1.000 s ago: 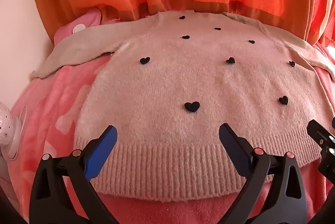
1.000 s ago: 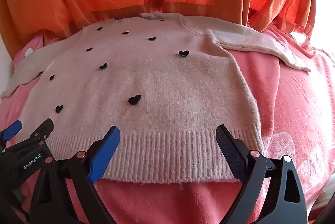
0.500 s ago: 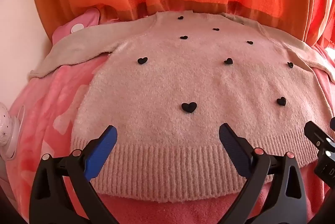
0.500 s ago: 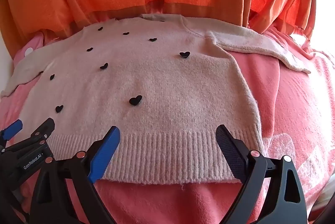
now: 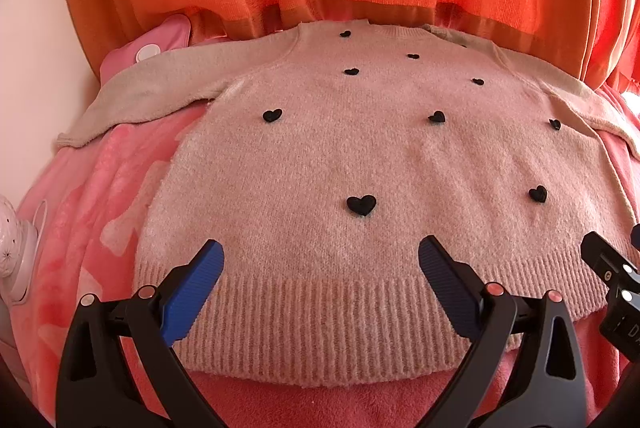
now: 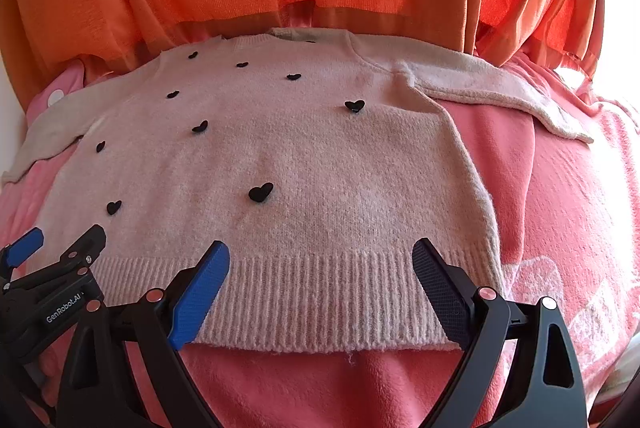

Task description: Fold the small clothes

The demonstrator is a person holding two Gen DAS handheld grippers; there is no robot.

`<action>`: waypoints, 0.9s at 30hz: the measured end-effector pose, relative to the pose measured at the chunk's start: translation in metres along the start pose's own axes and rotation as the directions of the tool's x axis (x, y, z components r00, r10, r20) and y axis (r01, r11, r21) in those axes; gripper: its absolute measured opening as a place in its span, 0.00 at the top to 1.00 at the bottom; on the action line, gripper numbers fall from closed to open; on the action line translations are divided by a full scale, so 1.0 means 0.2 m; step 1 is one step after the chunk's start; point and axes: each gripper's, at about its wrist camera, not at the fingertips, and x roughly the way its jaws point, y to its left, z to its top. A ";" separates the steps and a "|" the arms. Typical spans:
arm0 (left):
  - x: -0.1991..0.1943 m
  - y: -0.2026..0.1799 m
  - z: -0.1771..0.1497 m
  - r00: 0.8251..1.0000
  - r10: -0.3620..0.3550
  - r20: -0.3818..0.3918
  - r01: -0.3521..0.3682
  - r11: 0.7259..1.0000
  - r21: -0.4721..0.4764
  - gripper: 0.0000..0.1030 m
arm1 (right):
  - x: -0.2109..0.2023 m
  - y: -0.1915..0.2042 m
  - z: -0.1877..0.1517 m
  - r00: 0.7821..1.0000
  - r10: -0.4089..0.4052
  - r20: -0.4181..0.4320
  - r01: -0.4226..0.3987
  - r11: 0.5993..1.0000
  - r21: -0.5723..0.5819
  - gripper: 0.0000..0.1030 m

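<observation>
Sweater [image 5: 360, 156] lies flat, barely shifted since earlier; both grippers, left [image 5: 320, 268] and right [image 6: 320, 268], hover at six o'clock, jaws released; folding unstarted.

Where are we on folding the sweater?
Done: the sweater lies flat, face up on the pink blanket, sleeves spread. In hand: nothing; the left tool and right tool are open and hover over the ribbed hem. Left: every fold, since no sleeve or hem is turned in.
</observation>
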 end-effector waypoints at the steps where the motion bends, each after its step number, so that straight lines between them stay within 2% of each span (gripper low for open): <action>1: 0.00 0.00 0.00 1.000 0.001 0.001 -0.001 1.000 0.000 0.07 | 0.00 0.00 0.00 1.000 0.001 -0.001 -0.001 1.000 -0.001 0.12; 27: 0.00 0.01 0.00 1.000 -0.002 -0.002 0.002 1.000 -0.005 0.07 | 0.01 0.00 0.00 1.000 0.003 -0.003 -0.003 1.000 -0.002 0.12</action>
